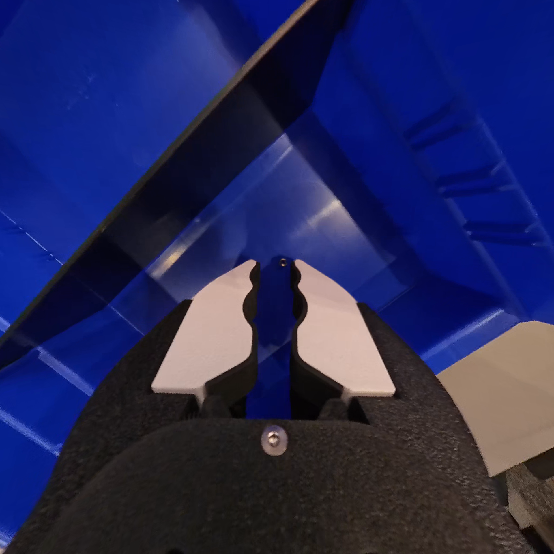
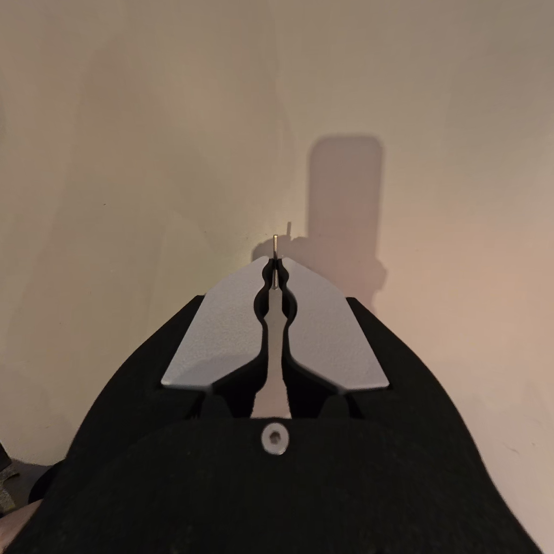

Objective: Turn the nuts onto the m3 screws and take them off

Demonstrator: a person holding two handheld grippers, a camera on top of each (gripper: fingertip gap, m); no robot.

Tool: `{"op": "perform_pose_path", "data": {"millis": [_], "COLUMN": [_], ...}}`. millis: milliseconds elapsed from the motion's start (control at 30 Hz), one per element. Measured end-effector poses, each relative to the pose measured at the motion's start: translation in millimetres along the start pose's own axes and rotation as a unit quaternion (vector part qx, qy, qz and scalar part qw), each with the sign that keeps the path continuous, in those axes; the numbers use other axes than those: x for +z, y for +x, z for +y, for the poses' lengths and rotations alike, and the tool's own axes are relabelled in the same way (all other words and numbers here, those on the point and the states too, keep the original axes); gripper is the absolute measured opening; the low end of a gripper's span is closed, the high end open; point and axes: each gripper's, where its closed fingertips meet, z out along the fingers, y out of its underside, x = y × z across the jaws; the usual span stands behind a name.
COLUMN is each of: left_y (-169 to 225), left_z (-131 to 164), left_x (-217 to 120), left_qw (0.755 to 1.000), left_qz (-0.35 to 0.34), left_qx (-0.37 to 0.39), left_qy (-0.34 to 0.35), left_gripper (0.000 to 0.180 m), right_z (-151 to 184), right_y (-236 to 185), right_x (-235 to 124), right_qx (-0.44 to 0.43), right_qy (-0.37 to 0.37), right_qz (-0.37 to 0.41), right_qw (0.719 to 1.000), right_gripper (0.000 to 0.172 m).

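In the left wrist view my left gripper [image 1: 275, 265] reaches into a blue plastic bin [image 1: 419, 90]. Its jaws stand apart. A tiny metal ring-shaped part [image 1: 282, 263] lies on the bin floor just beyond the fingertips, near the right finger [image 1: 317, 299]. Neither pad presses on it. In the right wrist view my right gripper [image 2: 275, 261] is shut on a thin metal pin [image 2: 275, 244]. The pin sticks straight out past the fingertips over a plain beige surface [image 2: 150, 150]. The pin's shadow falls on that surface, just right of it.
A dark flat panel [image 1: 209, 156] runs diagonally across the bin from lower left to upper right. The bin's right wall has moulded ribs [image 1: 479, 186]. A grey-white piece on a black body [image 1: 494, 395] shows at the lower right of the left wrist view. The gap from one gripper's tips to the other's is roughly 45 centimetres.
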Motion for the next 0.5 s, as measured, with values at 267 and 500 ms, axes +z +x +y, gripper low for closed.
{"op": "perform_pose_path", "data": {"millis": [267,500], "left_y": [2.3,2.6], "left_z": [1.9,3.0], "left_x": [7.0,7.2], "left_qw": [1.000,1.000], "left_qz": [0.005,0.012], "left_qx": [0.006,-0.003], "left_qy": [-0.006,-0.002], "left_gripper": [0.016,0.009], "right_z": [0.2,0.5], "right_y": [-0.2,0.7], "right_x": [0.0,-2.0], "right_qx": [-0.001,0.000], "right_qy": [-0.001,0.002], "right_qz": [0.000,0.001], "right_qw": [1.000,1.000], "right_gripper": [0.002,0.002]}}
